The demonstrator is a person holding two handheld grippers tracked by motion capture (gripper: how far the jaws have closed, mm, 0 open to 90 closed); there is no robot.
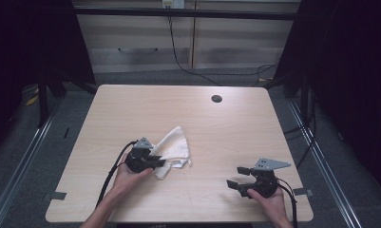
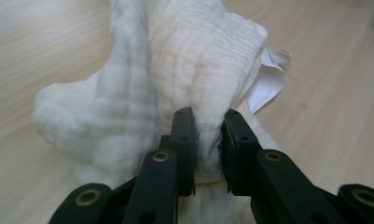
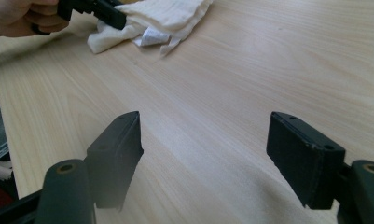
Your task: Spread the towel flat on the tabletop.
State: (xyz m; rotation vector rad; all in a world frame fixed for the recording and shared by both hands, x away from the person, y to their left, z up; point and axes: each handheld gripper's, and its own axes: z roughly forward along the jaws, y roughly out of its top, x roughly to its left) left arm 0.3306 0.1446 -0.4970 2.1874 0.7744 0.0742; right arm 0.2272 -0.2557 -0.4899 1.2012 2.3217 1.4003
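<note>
No text can be read; the print on the cloth's white tag (image 2: 268,74) is too blurred.

- The high view looks forward and down from above the person's side, far enough back to take in the whole bench (image 1: 131,109).
- The left gripper view sits very close to the white cloth (image 2: 142,79), looking along its black jaws.
- The right gripper view sits low, looking across the bench top toward that same cloth, far off.
</note>
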